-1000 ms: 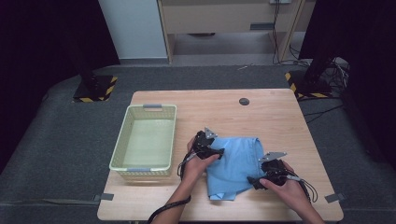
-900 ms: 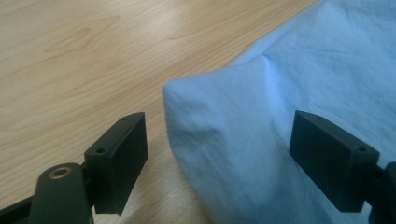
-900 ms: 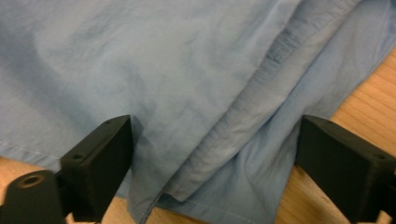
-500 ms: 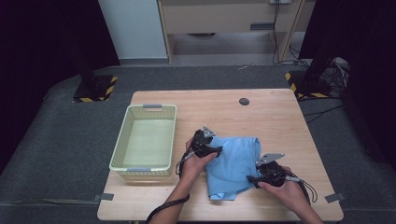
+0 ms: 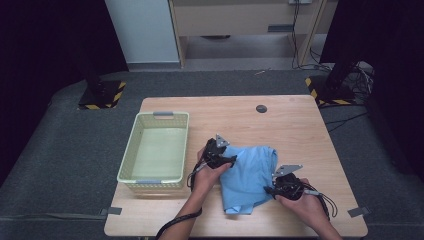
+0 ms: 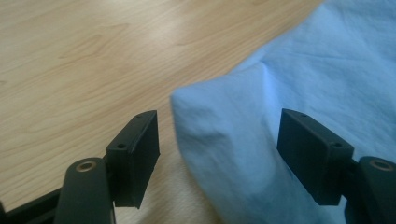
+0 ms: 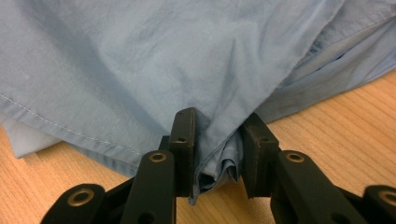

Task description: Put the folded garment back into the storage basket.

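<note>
On the table, blue cloth, basket beside it, left gripper fingers spread, right gripper fingers pinching cloth.

Basket on table, left

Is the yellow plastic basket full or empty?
Empty. The pale yellow plastic basket shows only its bare floor inside, and the light blue cloth lies outside it on the wooden table.
</note>
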Demonstrator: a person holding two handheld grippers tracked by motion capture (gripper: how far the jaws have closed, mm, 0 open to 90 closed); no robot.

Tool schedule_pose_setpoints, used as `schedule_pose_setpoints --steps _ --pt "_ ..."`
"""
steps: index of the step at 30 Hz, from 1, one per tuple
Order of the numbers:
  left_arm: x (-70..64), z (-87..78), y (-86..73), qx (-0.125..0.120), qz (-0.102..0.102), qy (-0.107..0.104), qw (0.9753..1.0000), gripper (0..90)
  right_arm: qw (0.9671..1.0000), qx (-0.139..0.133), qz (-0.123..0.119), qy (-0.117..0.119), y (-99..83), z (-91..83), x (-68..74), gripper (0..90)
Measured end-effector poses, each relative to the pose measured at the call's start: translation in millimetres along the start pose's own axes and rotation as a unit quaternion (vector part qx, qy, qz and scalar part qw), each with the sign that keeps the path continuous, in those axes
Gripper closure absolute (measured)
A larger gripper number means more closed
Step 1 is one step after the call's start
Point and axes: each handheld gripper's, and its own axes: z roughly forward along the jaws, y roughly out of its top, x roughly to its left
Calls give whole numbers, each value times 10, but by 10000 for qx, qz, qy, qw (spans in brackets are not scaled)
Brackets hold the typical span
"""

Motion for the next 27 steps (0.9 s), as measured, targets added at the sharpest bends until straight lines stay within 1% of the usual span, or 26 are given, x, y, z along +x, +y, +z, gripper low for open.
schedule_pose_setpoints --steps 1,4,7,13,19,24,27 --pt "15 -10 -4 -9 -29 27 10000 296 10000 5 -6 1 2 0 2 701" --pt "45 -5 -20 15 -64 10 10000 311 10000 41 -14 23 11 1 5 716" --pt "44 12 -24 65 -90 -36 9999 341 10000 45 -40 22 16 3 14 735" --pt "-6 47 -30 146 21 -126 9998 438 9999 36 -95 3 20 5 37 781" --pt "-45 47 -51 119 65 -155 9998 511 9998 65 -186 -55 33 6 62 803" --pt "-82 26 -41 137 133 -172 9997 634 9993 81 -319 -169 48 12 96 824" --pt "-92 14 -34 126 163 -171 9996 701 9992 41 -345 -195 46 10 106 831"
